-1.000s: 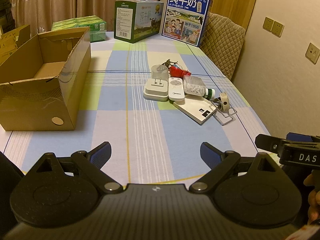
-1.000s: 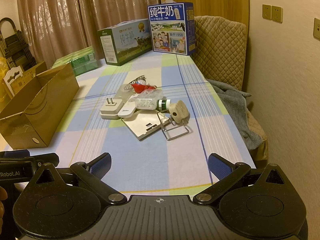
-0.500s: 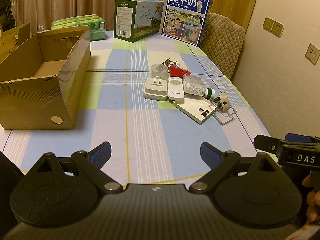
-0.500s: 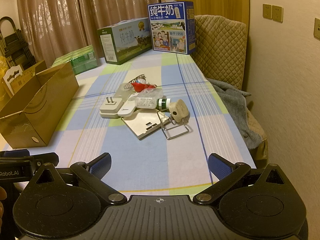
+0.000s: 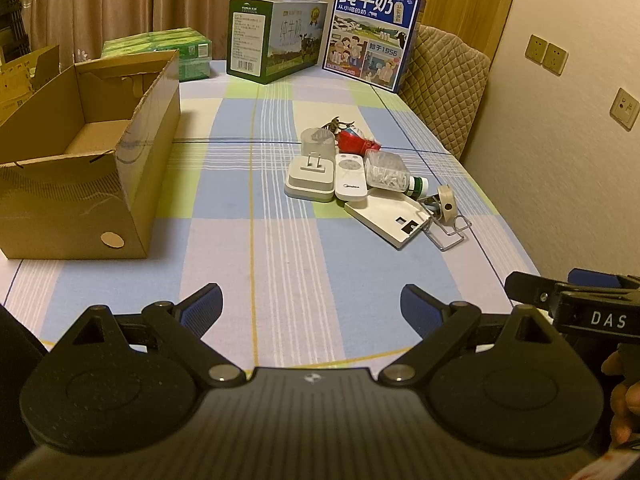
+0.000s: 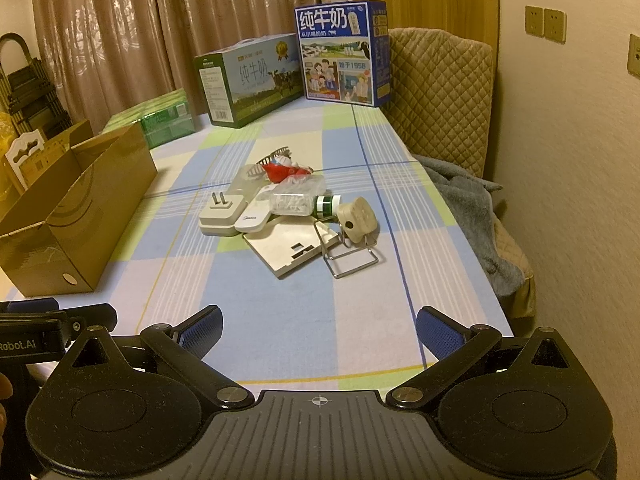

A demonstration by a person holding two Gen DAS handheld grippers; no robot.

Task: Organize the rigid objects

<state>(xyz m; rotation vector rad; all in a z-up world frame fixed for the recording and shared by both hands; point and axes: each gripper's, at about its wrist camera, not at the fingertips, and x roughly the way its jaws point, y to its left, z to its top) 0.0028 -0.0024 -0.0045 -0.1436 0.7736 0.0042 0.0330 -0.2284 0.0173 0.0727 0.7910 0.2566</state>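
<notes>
Hovering low at the bottom of each wrist view, both grippers stand with jaws spread wide and nothing between them: left gripper, right gripper, each over bare checked tablecloth. Blue pads visible on both; the left gripper's left pad clear of everything. Right gripper also shows at the lower right edge of the left wrist view, lettered "DAS". Cluster of small rigid objects sits centre-right of the left view, centre of the right view, well apart from both grippers: white plug adapter prongs up, touching a white remote on its right; a clear bottle with green cap lying on its side, just right of the remote; a red toy behind them; a translucent container behind the adapter; a flat white panel nearest the camera; a beige roller on a wire stand at the cluster's right edge, touching the panel. Open cardboard box at left of frame, apart from the cluster, nothing visible inside. Two milk cartons and green packs along the far edge, upper frame.
</notes>
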